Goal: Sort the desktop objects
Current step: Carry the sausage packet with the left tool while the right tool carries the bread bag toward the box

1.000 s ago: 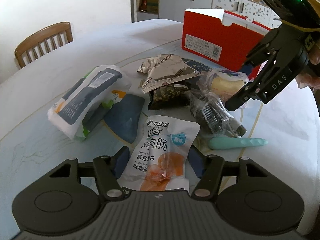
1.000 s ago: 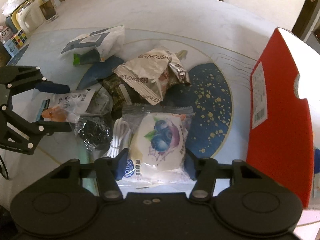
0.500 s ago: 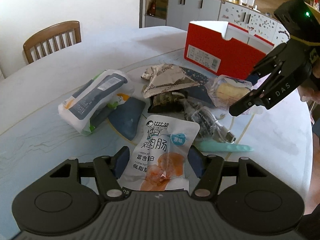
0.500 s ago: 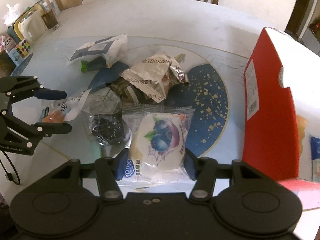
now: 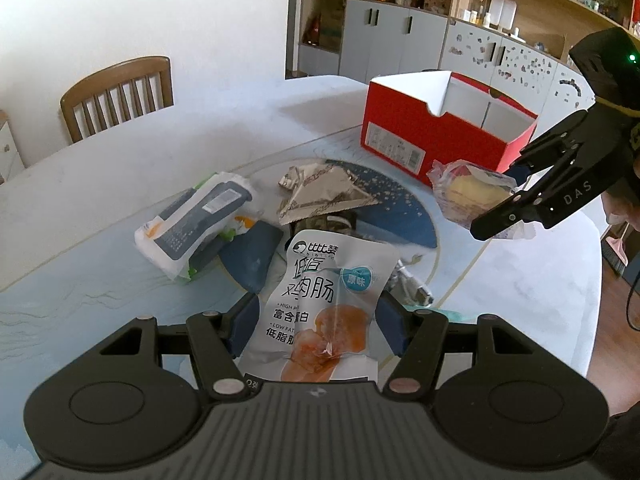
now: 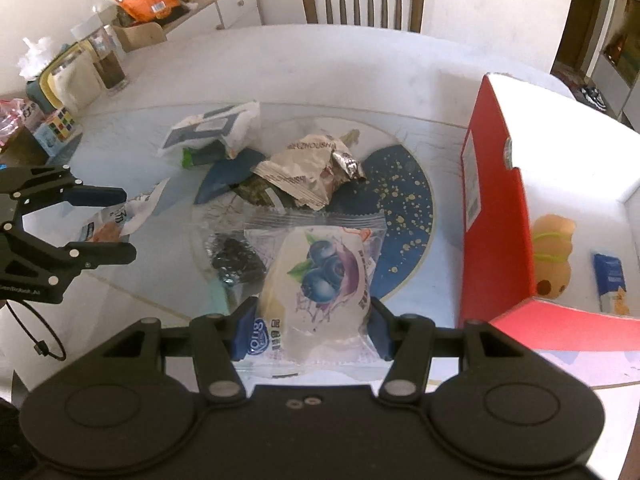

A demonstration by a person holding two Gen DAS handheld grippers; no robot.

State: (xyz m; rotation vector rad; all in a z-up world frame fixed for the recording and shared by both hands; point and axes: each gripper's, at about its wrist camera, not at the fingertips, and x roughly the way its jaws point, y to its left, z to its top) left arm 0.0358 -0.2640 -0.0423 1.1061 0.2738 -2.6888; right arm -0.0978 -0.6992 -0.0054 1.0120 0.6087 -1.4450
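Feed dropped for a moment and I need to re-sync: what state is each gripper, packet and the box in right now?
left gripper: shut on chicken sausage pouch, lifted.
right gripper: shut on blueberry bread packet, lifted.
red box: open, toy and small carton inside.
crumpled wrapper: lying on table.
wipes pack: lying flat.

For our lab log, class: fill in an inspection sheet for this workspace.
Surface: pale round table with a blue speckled inlay.
Job's things: sausage pouch in left tool; blueberry bun in right tool; red box open, toy and carton inside.
Clutter: wipes pack, crumpled wrapper, bagged dark item.
Grippers: both shut on packets.
Cables: thin black cord by left tool.
Surroundings: chair, cabinets, shelves.
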